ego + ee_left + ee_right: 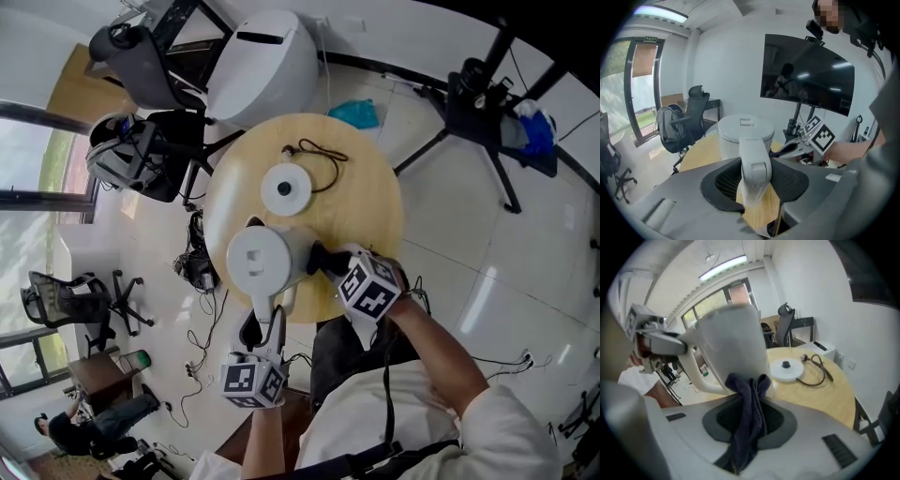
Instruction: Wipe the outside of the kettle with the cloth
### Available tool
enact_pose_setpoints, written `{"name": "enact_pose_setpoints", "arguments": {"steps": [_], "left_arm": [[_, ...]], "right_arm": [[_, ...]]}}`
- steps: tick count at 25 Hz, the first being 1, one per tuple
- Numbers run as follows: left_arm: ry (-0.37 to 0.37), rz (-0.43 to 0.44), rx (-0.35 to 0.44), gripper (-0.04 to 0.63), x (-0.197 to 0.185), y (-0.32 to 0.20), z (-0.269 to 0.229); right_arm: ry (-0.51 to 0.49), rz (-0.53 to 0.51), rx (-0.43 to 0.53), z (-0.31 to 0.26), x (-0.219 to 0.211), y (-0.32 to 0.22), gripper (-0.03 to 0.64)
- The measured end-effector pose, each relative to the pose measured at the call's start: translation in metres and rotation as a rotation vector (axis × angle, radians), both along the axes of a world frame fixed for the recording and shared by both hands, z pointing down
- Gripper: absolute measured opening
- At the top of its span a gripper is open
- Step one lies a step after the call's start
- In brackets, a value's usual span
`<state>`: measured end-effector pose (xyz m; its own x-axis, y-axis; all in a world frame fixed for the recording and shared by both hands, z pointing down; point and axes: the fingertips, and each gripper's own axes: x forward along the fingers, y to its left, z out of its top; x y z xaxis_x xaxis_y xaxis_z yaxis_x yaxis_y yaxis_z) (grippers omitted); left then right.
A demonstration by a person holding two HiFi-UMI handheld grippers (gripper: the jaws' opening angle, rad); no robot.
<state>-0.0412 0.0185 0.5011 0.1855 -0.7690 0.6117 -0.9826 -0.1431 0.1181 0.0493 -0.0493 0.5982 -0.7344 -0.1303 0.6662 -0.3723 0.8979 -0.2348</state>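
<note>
kettle point(258, 258) stood on the bench point(370, 197), with its base point(286, 190) just beyond it. the left gripper point(754, 187) had its jaws clamped on the kettle's handle point(753, 161), probably to steady the kettle against rubbing. the right gripper point(750, 420) had its jaws pinched together on the cloth point(747, 394), whose bunched end met the kettle's side low down, ready to wipe. both grippers sloped down toward the kettle, the left from the person's side and the right from the kettle's right.

Bright daylight, fisheye-warped edges, dark corners.
</note>
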Motion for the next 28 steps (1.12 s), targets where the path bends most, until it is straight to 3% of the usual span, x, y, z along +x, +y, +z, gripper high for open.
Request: {"name": "enact_pose_setpoints", "arguments": {"steps": [8,12,14,17,22,28], "left_arm": [[0.008,0.064,0.012,0.176,-0.009,0.0,-0.001],[0.015,0.08,0.016,0.176,-0.01,-0.001,-0.002],[0.015,0.087,0.016,0.175,-0.01,-0.001,-0.002],[0.022,0.104,0.012,0.176,-0.012,-0.002,-0.002],[0.027,0.134,0.001,0.175,-0.015,-0.003,-0.001],[0.028,0.237,-0.003,0.175,-0.017,-0.006,0.0]], "right_arm": [[-0.427,0.072,-0.042,-0.122,-0.001,-0.022,0.083],[-0.572,0.191,-0.235,-0.122,-0.002,-0.034,0.082],[-0.596,0.264,-0.345,-0.102,-0.002,-0.039,0.083],[-0.544,0.361,-0.432,-0.054,-0.004,-0.045,0.083],[-0.291,0.435,-0.514,0.045,-0.003,-0.048,0.082],[-0.079,0.432,-0.479,0.082,0.004,-0.054,0.083]]}}
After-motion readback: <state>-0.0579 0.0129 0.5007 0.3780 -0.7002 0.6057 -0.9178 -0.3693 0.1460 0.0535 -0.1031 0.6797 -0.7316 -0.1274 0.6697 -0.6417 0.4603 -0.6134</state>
